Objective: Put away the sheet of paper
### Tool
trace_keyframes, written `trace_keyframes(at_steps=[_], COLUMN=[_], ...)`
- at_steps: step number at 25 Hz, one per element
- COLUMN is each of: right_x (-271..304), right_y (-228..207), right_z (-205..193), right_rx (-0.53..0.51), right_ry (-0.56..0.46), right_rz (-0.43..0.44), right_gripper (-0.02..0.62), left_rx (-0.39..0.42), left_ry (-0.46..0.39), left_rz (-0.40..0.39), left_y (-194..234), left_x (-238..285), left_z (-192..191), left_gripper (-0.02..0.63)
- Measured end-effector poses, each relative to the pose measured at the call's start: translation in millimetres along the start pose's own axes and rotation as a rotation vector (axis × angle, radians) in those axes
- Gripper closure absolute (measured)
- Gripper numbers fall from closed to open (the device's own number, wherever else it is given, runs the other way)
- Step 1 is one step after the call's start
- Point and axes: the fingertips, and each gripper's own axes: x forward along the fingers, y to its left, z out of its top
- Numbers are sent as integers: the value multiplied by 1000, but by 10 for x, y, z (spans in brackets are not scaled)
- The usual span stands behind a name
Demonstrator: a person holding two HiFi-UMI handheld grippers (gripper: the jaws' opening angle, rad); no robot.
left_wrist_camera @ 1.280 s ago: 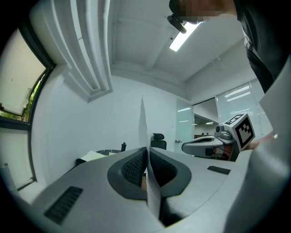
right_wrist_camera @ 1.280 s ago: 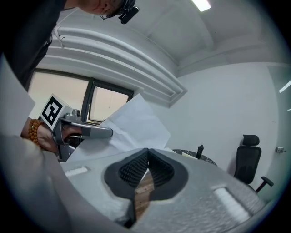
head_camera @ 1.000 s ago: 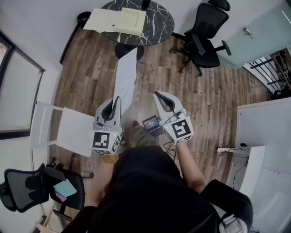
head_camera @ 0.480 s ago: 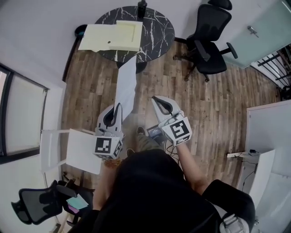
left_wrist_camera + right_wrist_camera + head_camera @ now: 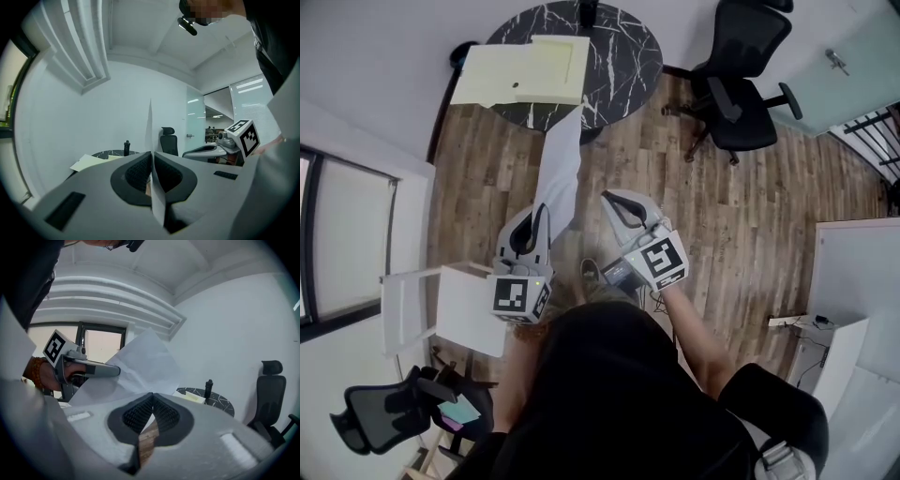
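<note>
The left gripper (image 5: 151,157) is clamping the sheet of paper (image 5: 151,126) between its two dark ribbed pads, which are pressing flat against it from either side. In the left gripper view the paper is showing edge-on, as a thin white line rising from the jaws. In the head view the left gripper (image 5: 541,210) is holding the paper (image 5: 559,164) by its near end, and the long white sheet is reaching away from it above the wooden floor (image 5: 722,206) towards the round table (image 5: 623,52), its far end coming up to the table's near edge.

The right gripper (image 5: 151,395) is shut with nothing in it: its jaw tips are meeting, and only floorboards are showing through the gap below them. In the head view it (image 5: 615,199) is hanging just to the right of the left one, apart from the paper. From the right gripper view the sheet (image 5: 140,366) is spreading out broad and slightly creased from the left gripper (image 5: 79,367).

The table has a black marbled top, and pale yellow boards (image 5: 520,70) are lying on its left part, overhanging the edge. A dark bottle (image 5: 588,11) is standing at its far side. A black office chair (image 5: 745,80) is standing to the right of the table. A white piece of furniture (image 5: 441,305) is sitting to the person's left.
</note>
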Motion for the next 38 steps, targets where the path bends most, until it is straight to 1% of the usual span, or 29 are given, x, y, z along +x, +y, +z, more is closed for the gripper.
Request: trace_keyframes(at_steps=[3,6,9,13,18,22,26,31,34,38], right_x=[94,224,404,653,1166,1646,2106,2576,2713,2837], right_y=[-59,-136,-249,-370,-628,-832,-860,-901,-990,-1184], right_z=[52,-27,-45,11,188,392,595,820,854,786], right_rx=[13,17,20,31,20,9,4,-10,0,14], right_ry=[-3,18,28,49,55,51,48,46,52,73], right_rz=[10,7,-25,-66,-102,-144,-170,-205,-236,-251], right_gripper=[597,597,597,597,597,597,597,597,597,597], left_rx=[1,-25,-59,-65,-60,-65,-81,-88,-94,-111], left_ry=[0,14,47,69,66,60,56,23,22,39], left_rz=[6,-2,-24,-69,-98,-107,-119,-134,-129,-122], left_y=[76,174,338,588,1154,1665,2151,2721,2968,3123], left_x=[90,229,409,689,1076,1272,1365,1515,1645,1845], left_z=[44,-70,-215,-245,-112,-5,66,229,246,190], left_gripper=[595,595,595,595,595,595,595,595,595,595])
